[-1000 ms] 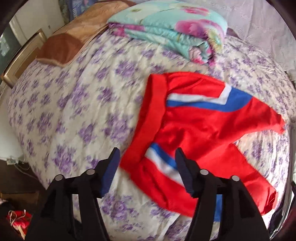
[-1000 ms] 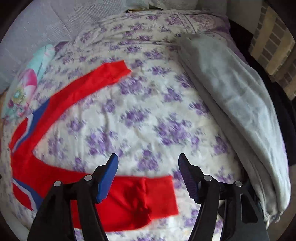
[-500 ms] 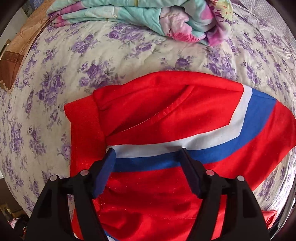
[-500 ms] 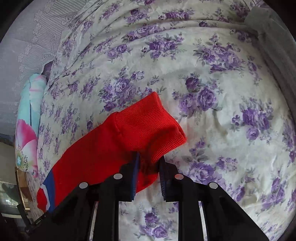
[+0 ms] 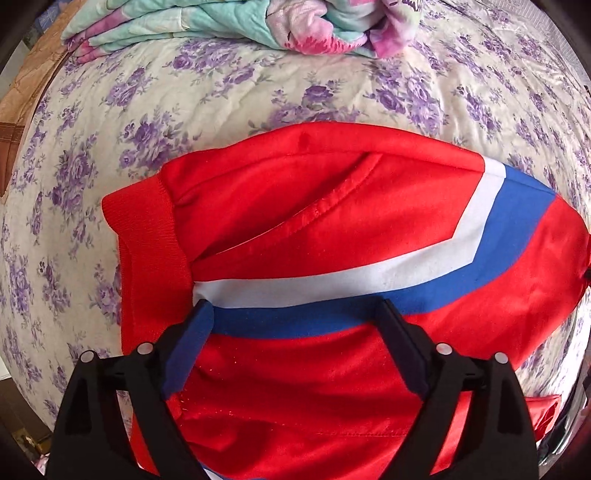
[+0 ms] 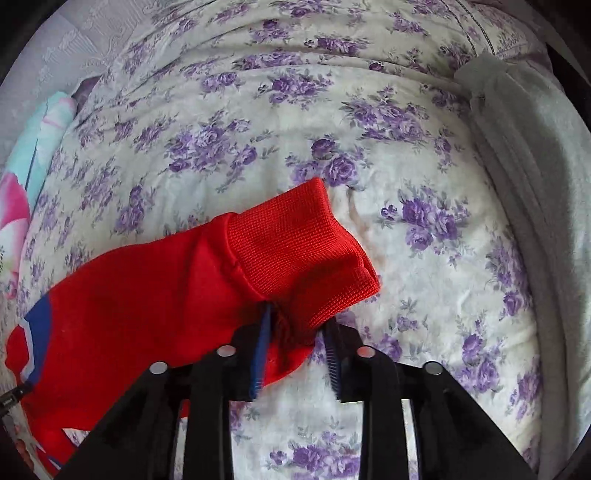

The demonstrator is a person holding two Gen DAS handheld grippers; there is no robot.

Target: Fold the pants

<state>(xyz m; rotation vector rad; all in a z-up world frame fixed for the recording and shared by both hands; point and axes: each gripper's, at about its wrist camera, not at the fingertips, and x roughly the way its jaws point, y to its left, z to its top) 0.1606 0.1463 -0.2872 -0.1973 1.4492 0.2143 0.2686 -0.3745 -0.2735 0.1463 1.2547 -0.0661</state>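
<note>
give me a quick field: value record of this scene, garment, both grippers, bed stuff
garment: red pants with a white and blue stripe, spread on the bed
surface: floral bedsheet, white with purple flowers
left gripper: open, over the striped upper part of the pants, near the waistband
right gripper: shut on the ribbed leg cuff
cuff state: bunched at the grip point
other items: folded floral quilt beyond the pants; grey blanket along the bed's right side
fold stage: just starting
</note>
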